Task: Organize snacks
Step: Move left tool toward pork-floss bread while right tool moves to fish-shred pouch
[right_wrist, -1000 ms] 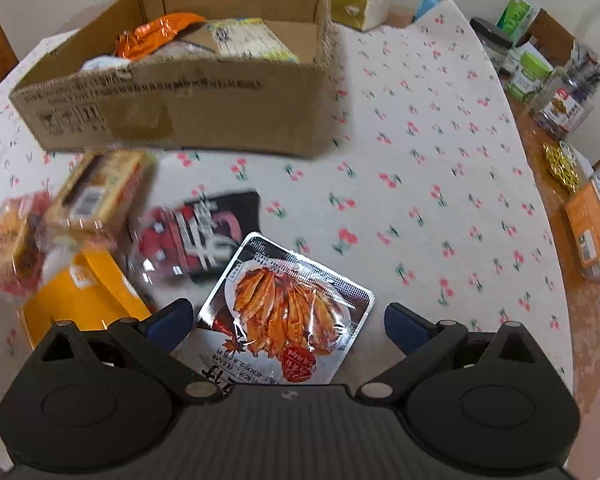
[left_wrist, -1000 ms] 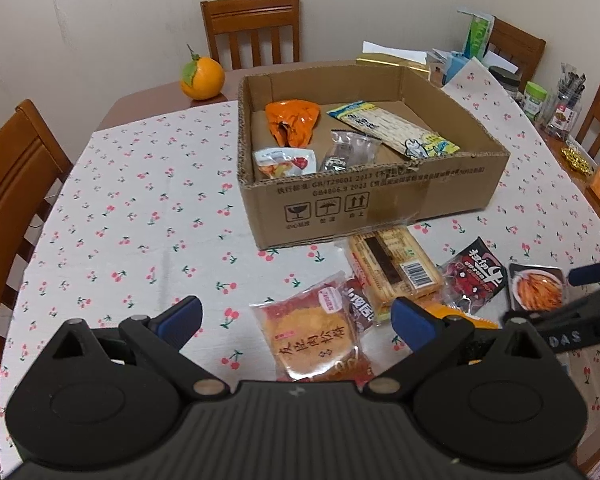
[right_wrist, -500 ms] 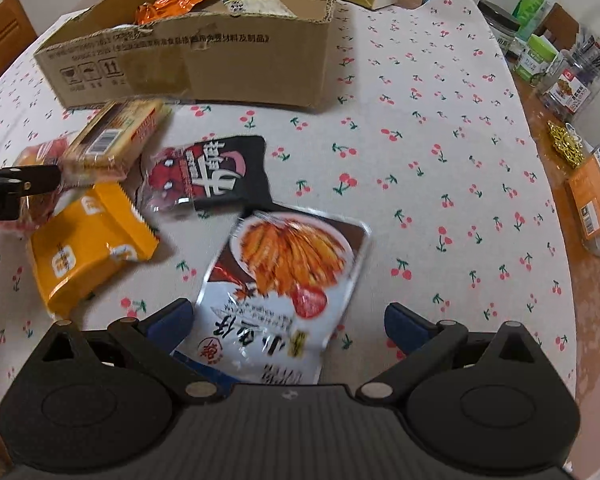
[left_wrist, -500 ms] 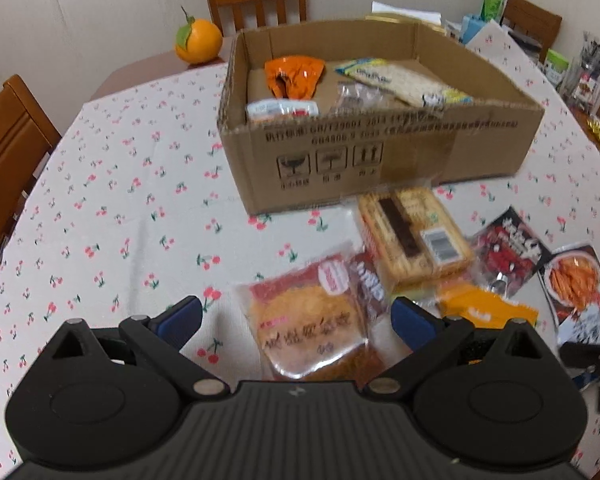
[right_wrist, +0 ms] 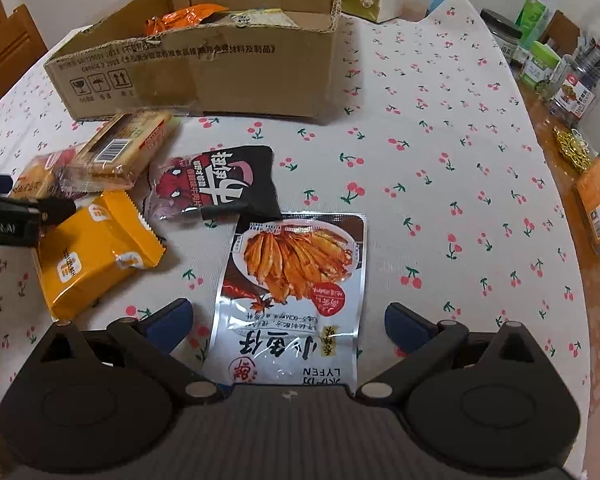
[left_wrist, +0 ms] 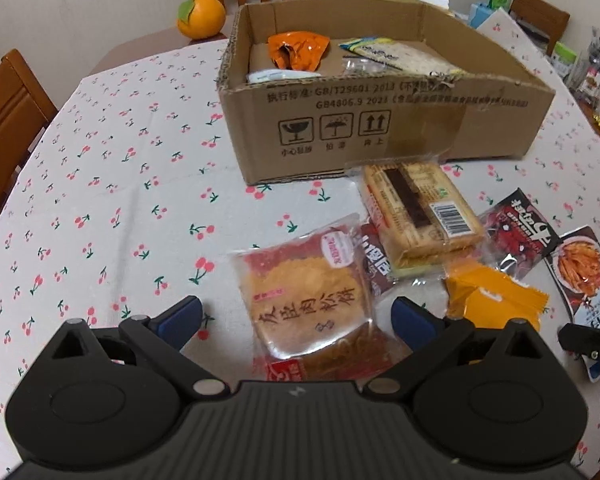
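Both grippers look poised for a pick-up. The left gripper (left_wrist: 296,314) has its jaws wide, with the pastry pack (left_wrist: 306,304) lying between them. The right gripper (right_wrist: 288,320), equally wide, straddles the fish pouch (right_wrist: 296,284). Each needs lowering and closing (thin, flat packets). Beyond the jaws sits the cardboard box (left_wrist: 380,128), probably the destination.

Between the left gripper's (left_wrist: 296,316) matt black plastic arms: meat-floss cake (left_wrist: 306,304) in clear glossy film; beyond the jaws, cardboard box (left_wrist: 380,120), matt brown, edges rough and torn; under everything, cloth tablecloth (left_wrist: 120,208), matt, cherry-printed; between the right gripper's (right_wrist: 286,320) jaws, fish snack pouch (right_wrist: 296,280), shiny foil-like; left of them, yellow packet (right_wrist: 92,256), smooth plastic.
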### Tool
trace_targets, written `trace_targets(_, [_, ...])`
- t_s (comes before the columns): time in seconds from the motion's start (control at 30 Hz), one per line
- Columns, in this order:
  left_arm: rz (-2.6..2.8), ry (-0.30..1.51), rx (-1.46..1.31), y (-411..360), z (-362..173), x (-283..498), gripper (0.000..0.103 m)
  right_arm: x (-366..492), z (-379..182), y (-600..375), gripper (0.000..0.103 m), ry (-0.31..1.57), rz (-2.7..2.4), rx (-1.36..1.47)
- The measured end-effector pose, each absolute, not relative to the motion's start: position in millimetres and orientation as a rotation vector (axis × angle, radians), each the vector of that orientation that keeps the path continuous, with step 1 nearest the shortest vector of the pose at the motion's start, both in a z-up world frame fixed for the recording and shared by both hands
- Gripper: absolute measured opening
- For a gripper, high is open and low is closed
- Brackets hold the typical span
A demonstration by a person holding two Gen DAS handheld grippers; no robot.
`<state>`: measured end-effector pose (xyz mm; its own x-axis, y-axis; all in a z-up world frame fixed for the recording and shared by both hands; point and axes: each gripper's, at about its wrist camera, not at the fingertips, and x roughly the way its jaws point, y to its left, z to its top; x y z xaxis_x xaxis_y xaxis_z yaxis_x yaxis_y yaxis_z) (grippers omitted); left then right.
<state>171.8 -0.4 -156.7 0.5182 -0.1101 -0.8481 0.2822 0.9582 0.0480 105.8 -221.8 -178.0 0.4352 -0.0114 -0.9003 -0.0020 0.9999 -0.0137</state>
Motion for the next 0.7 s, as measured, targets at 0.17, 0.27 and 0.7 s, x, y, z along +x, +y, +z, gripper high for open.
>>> trace_targets(0.17, [-0.226,0.983,0.205,13,-156,169,0.101,102,-178,-226,0.103,1.105,0.023,-0.029])
trace_targets(0.27, [-0.230,0.982,0.193,13,-157,169,0.101,102,-178,-226,0.103,1.098,0.021,-0.027])
trace_targets(0.7, [-0.265,0.983,0.146,-3,-155,162,0.086,102,-179,-213,0.103,1.073,-0.010,-0.012])
